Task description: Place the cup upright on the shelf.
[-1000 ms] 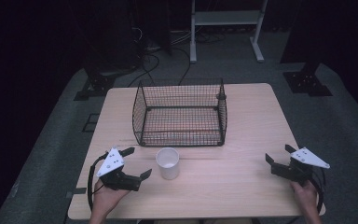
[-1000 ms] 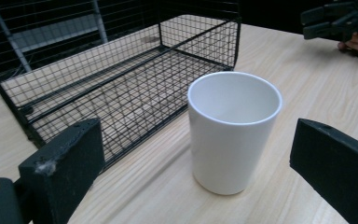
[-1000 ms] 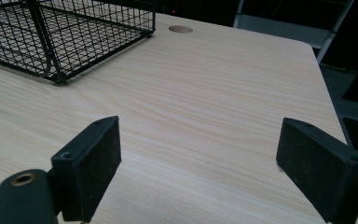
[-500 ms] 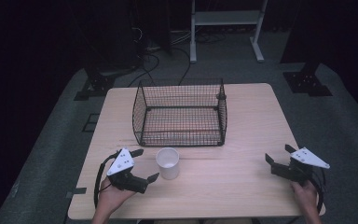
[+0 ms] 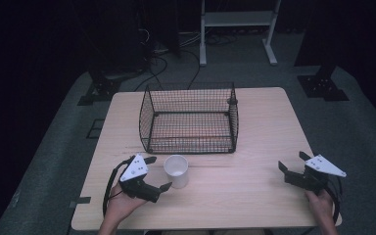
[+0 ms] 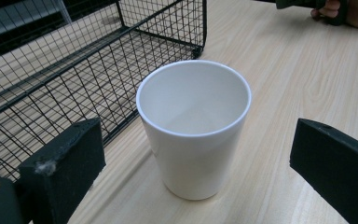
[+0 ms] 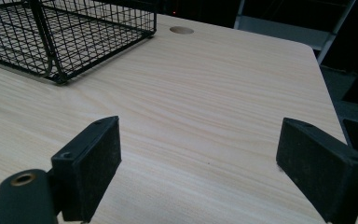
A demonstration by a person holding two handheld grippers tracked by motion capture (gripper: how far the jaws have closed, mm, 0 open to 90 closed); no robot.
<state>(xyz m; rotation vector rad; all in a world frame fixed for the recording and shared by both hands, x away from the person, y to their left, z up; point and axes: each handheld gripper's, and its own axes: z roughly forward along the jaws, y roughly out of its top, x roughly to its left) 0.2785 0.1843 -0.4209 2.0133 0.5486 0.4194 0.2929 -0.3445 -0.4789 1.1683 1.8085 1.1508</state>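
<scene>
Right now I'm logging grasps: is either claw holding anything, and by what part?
Nothing is held. The left claw is open, its jaws flanking the white cup without touching it; the right claw is open over bare table.

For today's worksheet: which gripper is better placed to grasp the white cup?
Left. The left gripper has open jaws flanking the white plastic cup; the right gripper is far across the table.

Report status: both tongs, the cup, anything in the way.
Left tongs open, jaws flanking white cup, no contact. Right tongs open over bare table. Cup upright, empty, just outside wire basket. Nothing in the way.
</scene>
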